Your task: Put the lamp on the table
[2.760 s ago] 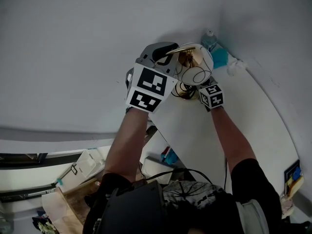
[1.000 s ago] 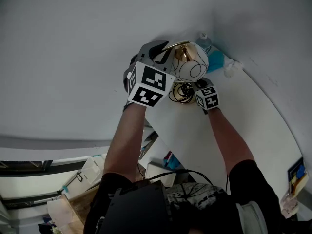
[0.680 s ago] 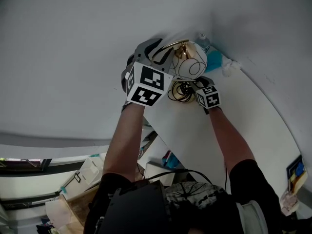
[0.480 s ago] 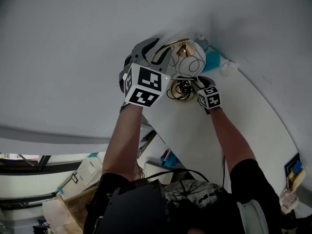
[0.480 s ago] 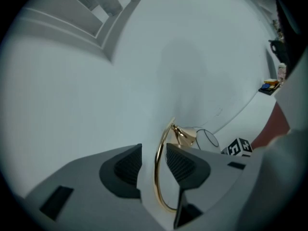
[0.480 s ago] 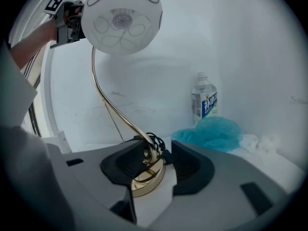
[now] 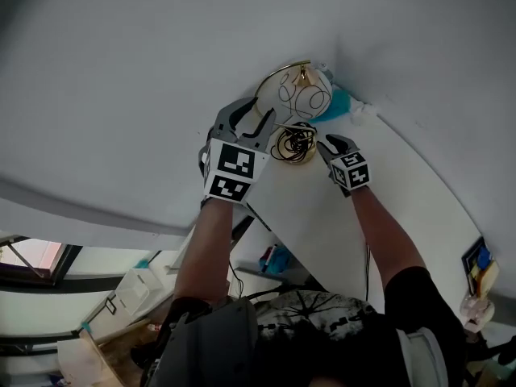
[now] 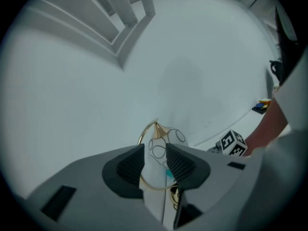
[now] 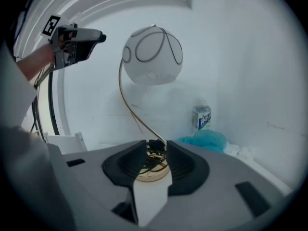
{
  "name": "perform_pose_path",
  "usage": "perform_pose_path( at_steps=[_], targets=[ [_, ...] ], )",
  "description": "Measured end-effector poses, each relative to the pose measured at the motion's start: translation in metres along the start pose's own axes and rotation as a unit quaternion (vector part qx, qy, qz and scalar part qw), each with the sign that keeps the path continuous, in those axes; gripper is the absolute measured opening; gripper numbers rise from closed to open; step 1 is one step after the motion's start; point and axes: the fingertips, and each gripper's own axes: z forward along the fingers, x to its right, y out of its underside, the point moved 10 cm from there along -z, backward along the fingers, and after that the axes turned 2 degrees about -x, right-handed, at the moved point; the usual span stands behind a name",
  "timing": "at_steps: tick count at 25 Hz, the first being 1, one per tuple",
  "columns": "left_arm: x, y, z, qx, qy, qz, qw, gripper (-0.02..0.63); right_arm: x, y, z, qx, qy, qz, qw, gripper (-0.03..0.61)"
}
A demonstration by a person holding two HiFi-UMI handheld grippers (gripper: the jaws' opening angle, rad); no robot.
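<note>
The lamp stands by itself at the far corner of the white table (image 7: 395, 200), close to the wall. Its white globe (image 7: 303, 95) with black line pattern hangs from a curved gold stem over a round gold base (image 7: 293, 144) holding a coiled cord. My left gripper (image 7: 247, 124) is drawn back left of the stem. Its jaws have just been opening and are open, with nothing between the pads. My right gripper (image 7: 332, 146) hovers just right of the base. Its jaws opened too, then narrowed slightly, and are empty. Past the right jaws show the base (image 9: 154, 168) and the globe (image 9: 153, 56).
A water bottle (image 9: 201, 116) and a teal cloth (image 9: 206, 141) sit against the wall right of the lamp, with white crumpled stuff (image 7: 364, 112) beside them. Small objects (image 7: 477, 266) lie at the table's right edge. Boxes and clutter (image 7: 121, 297) fill the floor at lower left.
Both grippers let go of the lamp and pulled back toward me, the left off the stem, the right off the base. The lamp stays standing alone.
</note>
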Motion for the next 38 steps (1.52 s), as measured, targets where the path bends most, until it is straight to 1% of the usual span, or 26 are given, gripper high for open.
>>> perform_pose_path(
  at_steps=[2,4,7,9,11,13,15,17,20,22,26,30,38],
  targets=[
    [0.006,0.013,-0.015,0.006,0.012,-0.026,0.9996,0.152,-0.016,-0.004,-0.015,0.006,-0.007,-0.004,1.000,0.123],
    [0.013,0.027,-0.031,0.016,0.028,-0.062,0.9976,0.149,-0.034,-0.010,-0.031,0.015,-0.016,-0.010,1.000,0.087],
    [0.026,0.047,-0.053,0.040,0.063,-0.119,0.9901,0.118,-0.058,-0.018,-0.059,0.035,-0.023,-0.011,0.999,0.052],
    [0.034,0.058,-0.069,0.049,0.075,-0.134,0.9869,0.085,-0.075,-0.023,-0.077,0.050,-0.032,-0.002,0.998,0.037],
    [0.042,0.067,-0.086,0.053,0.083,-0.142,0.9850,0.051,-0.092,-0.031,-0.095,0.071,-0.045,0.023,0.996,0.028],
    [0.051,0.075,-0.102,0.058,0.095,-0.155,0.9817,0.032,-0.110,-0.041,-0.113,0.091,-0.058,0.039,0.993,0.021],
    [0.060,0.082,-0.117,0.068,0.107,-0.170,0.9774,0.022,-0.131,-0.049,-0.129,0.102,-0.068,0.029,0.992,0.018],
    [0.068,0.088,-0.131,0.075,0.118,-0.182,0.9733,0.017,-0.154,-0.054,-0.142,0.102,-0.074,-0.001,0.992,0.018],
    [0.078,0.095,-0.150,0.082,0.129,-0.191,0.9695,0.017,-0.186,-0.057,-0.159,0.098,-0.079,-0.058,0.990,0.018],
    [0.085,0.102,-0.162,0.080,0.133,-0.189,0.9695,0.017,-0.204,-0.055,-0.169,0.092,-0.085,-0.074,0.989,0.018],
    [0.099,0.122,-0.183,0.071,0.140,-0.203,0.9664,0.016,-0.229,-0.048,-0.186,0.086,-0.087,-0.073,0.990,0.018],
    [0.111,0.137,-0.195,0.066,0.149,-0.218,0.9621,0.016,-0.242,-0.042,-0.201,0.094,-0.075,-0.062,0.991,0.018],
    [0.119,0.139,-0.202,0.061,0.164,-0.214,0.9610,0.016,-0.250,-0.037,-0.209,0.095,-0.073,-0.060,0.991,0.018]
  ],
)
